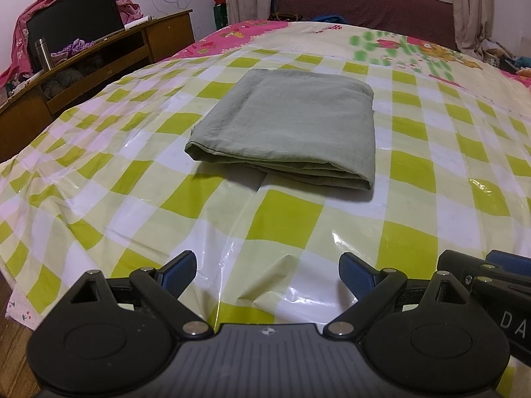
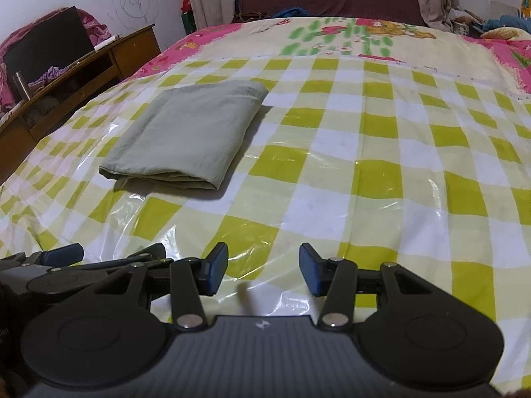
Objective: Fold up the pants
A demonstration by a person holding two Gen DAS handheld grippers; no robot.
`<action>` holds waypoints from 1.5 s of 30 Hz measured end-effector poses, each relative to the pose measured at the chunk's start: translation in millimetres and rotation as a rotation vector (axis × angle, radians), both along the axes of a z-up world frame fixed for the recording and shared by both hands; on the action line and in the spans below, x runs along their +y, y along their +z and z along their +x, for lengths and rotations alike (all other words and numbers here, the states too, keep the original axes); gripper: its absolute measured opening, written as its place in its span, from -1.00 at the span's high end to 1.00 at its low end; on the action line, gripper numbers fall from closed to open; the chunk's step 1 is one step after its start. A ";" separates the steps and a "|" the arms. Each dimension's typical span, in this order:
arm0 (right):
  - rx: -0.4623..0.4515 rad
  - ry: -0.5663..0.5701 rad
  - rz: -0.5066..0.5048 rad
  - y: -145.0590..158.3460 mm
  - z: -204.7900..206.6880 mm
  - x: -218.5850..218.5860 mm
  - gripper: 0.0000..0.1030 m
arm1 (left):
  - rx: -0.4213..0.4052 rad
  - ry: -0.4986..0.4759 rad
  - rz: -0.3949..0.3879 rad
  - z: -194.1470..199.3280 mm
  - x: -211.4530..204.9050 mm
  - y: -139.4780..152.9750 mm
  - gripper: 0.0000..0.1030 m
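The pants point(image 1: 285, 126) lie folded into a flat, pale green rectangle on the bed, on its glossy green-and-white checked cover point(image 1: 288, 222). The packet's long axis runs from the near edge of the bed toward the far window wall, a little slanted; the stacked layer edges face the cameras, and a rounded fold runs along its right side. From the right wrist view the same packet point(image 2: 189, 136) sits to the left of centre, well ahead of the fingers.

The left claw point(image 1: 267, 275) hangs above the cover near the bed's front edge, jaws wide apart with nothing between them. The right claw point(image 2: 264, 270) is just beside it, jaws at a middling gap, also empty (each claw shows at the edge of the other's view).

Nothing lies between the claws and the pants except bare, wrinkled cover. Left of the bed stands a wooden cabinet point(image 1: 99, 56) carrying a dark screen point(image 1: 74, 16) and a metal flask point(image 1: 44, 53). Curtains point(image 1: 471, 3) hang at the far end.
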State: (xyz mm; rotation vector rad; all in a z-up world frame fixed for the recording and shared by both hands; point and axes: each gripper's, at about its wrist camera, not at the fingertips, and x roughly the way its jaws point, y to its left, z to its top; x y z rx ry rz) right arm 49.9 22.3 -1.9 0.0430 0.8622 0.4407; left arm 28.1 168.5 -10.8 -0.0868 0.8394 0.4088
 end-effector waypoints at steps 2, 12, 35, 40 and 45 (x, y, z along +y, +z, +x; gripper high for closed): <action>0.000 0.001 -0.001 0.2 0.1 0.1 0.06 | 0.000 0.002 0.000 -0.1 0.2 -0.3 -1.00; -0.004 0.002 -0.010 1.4 -0.4 2.5 0.06 | -0.003 0.005 -0.009 -0.4 2.0 0.1 -1.00; -0.009 0.005 -0.008 6.8 -0.6 4.8 0.06 | -0.028 0.024 -0.009 -3.2 2.9 2.9 -1.00; -0.009 0.004 -0.008 7.0 -0.8 5.2 0.06 | -0.030 0.026 -0.010 -3.5 3.1 3.0 -1.00; -0.010 0.005 -0.008 7.3 -0.9 5.4 0.06 | -0.032 0.028 -0.011 -3.8 3.0 3.1 -1.00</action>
